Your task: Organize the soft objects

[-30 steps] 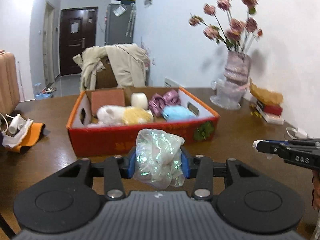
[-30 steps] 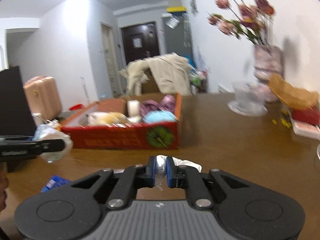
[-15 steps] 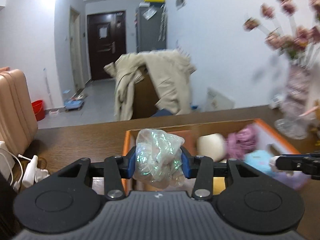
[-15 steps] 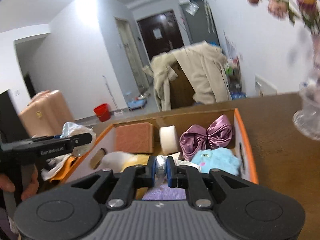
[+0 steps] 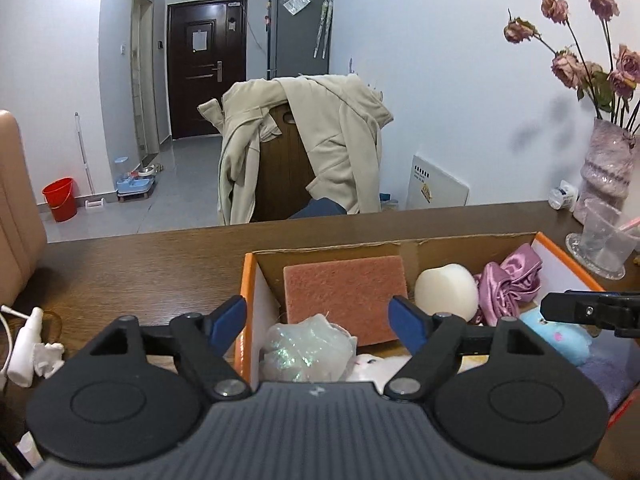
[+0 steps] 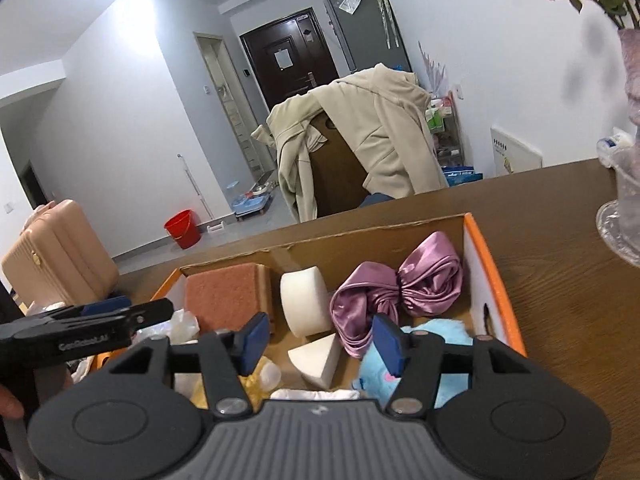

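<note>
While both hover over the box (image 5: 568,258), each hand-held gripper (image 5: 318,316) (image 6: 320,338) has just opened, empty.

Box (image 6: 494,280) crowded; bare table (image 6: 560,248) to its right.

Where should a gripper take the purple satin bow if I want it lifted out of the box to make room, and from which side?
Grip the purple satin bow at its cinched knot, coming from above with the fingers across the narrow waist. Its two puffy loops flare either side, so the middle is probably the thinnest, firmest part. The orange box wall crowds its right loop.
</note>
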Tool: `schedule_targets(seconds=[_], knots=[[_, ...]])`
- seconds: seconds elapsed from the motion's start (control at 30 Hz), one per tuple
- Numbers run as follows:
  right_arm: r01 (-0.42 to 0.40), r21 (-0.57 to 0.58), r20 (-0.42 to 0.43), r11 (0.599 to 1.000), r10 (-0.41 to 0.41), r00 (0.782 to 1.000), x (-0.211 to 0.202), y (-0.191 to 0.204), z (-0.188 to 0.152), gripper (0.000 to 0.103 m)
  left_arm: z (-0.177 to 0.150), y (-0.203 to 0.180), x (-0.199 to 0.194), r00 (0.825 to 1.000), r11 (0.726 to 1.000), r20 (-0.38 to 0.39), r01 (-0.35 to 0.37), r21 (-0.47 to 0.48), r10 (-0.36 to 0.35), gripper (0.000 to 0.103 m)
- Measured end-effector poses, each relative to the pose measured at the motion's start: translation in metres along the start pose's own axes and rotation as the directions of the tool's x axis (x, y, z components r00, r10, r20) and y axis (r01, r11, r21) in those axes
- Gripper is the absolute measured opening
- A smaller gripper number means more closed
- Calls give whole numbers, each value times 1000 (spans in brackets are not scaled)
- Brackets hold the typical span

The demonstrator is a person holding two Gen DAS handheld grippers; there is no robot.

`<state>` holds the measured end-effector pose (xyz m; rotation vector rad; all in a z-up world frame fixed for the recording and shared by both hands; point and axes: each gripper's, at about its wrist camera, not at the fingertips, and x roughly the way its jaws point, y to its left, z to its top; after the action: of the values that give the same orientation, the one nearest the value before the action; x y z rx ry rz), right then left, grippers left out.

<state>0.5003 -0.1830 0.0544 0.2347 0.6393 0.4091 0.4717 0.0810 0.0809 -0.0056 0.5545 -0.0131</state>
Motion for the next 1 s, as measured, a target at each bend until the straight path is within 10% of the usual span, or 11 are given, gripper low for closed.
schedule_targets(seconds=[0.37, 1.0], knots=[[38, -134, 121, 990, -22, 992, -117, 33, -17, 68, -31, -11, -138, 995, 1000, 98, 24, -4, -23, 87], [111, -183, 103, 977, -93, 990, -259, 66, -226, 78, -207, -43, -295, 992, 997, 101, 72, 5, -72, 94]])
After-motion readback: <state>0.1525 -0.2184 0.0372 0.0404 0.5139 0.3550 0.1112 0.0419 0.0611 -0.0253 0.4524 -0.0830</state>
